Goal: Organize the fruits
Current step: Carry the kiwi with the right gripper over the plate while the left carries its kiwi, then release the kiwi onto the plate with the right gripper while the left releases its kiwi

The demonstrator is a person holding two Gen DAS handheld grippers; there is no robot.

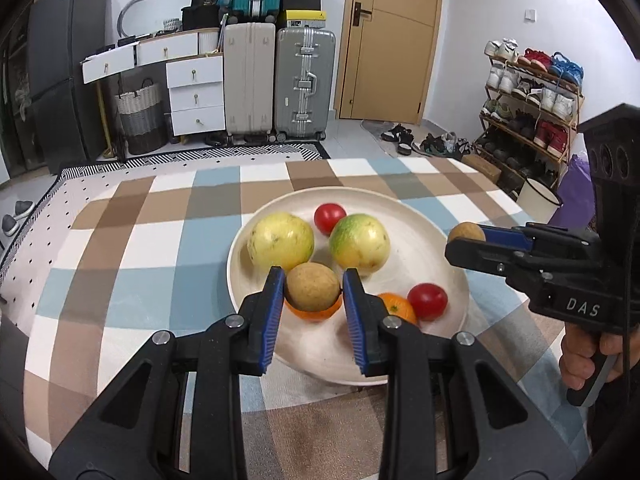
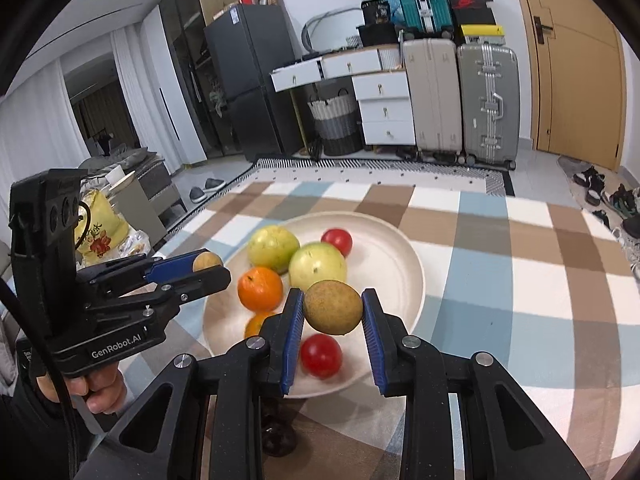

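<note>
A white plate on the checked tablecloth holds two yellow-green fruits, two red tomatoes and two oranges. My left gripper is shut on a brown round fruit above the plate's near side. My right gripper is shut on a second brown fruit above the plate. The right gripper also shows in the left wrist view, over the plate's right rim. The left gripper shows in the right wrist view.
The checked tablecloth covers the table. Behind it stand suitcases, white drawers, a basket, a door and a shoe rack. A yellow bag lies at the left.
</note>
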